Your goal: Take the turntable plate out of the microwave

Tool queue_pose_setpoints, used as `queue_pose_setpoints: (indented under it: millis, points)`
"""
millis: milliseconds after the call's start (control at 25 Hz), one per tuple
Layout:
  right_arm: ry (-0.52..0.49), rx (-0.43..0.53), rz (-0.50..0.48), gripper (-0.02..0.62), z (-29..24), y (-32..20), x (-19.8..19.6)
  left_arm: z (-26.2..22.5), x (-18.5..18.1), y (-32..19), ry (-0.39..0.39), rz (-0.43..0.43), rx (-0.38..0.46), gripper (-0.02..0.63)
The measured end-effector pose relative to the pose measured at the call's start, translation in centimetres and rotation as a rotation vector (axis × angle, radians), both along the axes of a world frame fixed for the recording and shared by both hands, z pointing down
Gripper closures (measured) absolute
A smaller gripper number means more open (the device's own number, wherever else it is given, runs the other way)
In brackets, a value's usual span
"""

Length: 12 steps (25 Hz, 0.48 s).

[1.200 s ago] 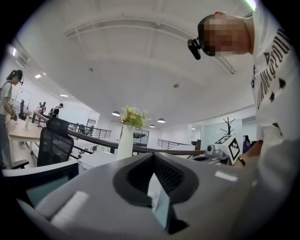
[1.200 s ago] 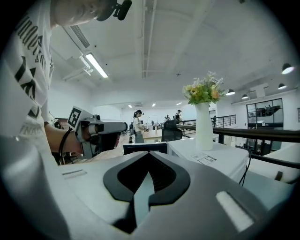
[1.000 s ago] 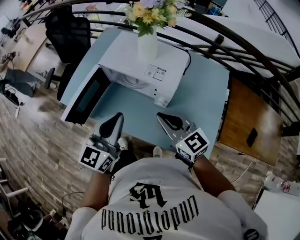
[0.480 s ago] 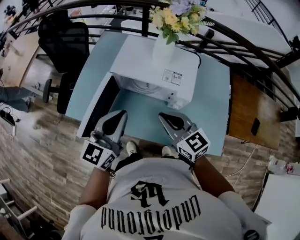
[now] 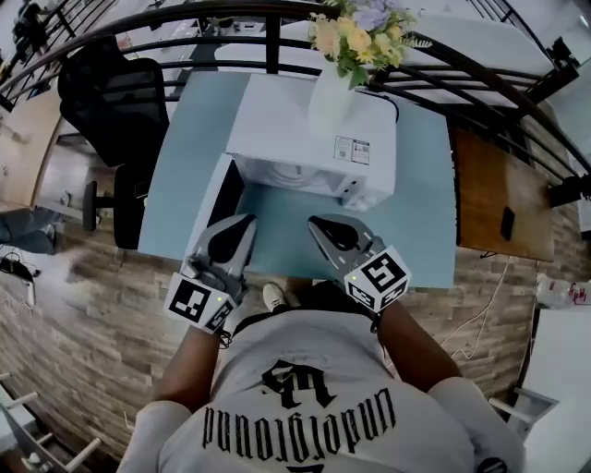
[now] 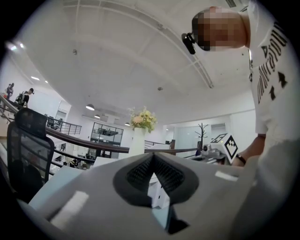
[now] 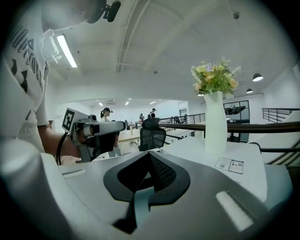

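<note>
Microwave [image 5: 309, 129] sits on the table [image 5: 420, 231], toward the back edge, with its door [image 5: 214, 199] swung open to the left. A vase [image 5: 331, 97] stands on top, a bit right of centre, and a label [image 5: 352, 150] lies just in front of it. Office chair [image 5: 115, 97] is off the table's left side, railing [image 5: 185, 18] runs behind, and a lower desk [image 5: 489, 185] is on the right. Both grippers are over the near edge: left gripper [image 5: 242, 224] by the door, right gripper [image 5: 319, 224] before the microwave's front.

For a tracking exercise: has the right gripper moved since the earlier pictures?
Yes. The right gripper has shifted left against the microwave, from its right front corner toward its opening.
</note>
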State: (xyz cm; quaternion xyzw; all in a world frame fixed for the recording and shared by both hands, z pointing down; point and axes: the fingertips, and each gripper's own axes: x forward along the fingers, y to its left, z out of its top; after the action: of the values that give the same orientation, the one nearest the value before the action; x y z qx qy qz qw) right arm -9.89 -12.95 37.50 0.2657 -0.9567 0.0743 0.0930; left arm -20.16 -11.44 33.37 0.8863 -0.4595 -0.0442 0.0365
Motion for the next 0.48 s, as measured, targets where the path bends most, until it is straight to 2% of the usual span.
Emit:
queue_pose_setpoints:
  millis: [240, 480]
  points:
    - [-0.03, -0.032, 0.031, 0.592, 1.3, -1.8, -1.2, 1.0, -0.5, -2.0, -0.014, 0.011, 0.0, 0.555]
    - [-0.009, -0.125, 0.057, 0.591, 6.0, -4.6, -1.8, 3.4, -0.8, -4.2, -0.011, 0.001, -0.048, 0.555]
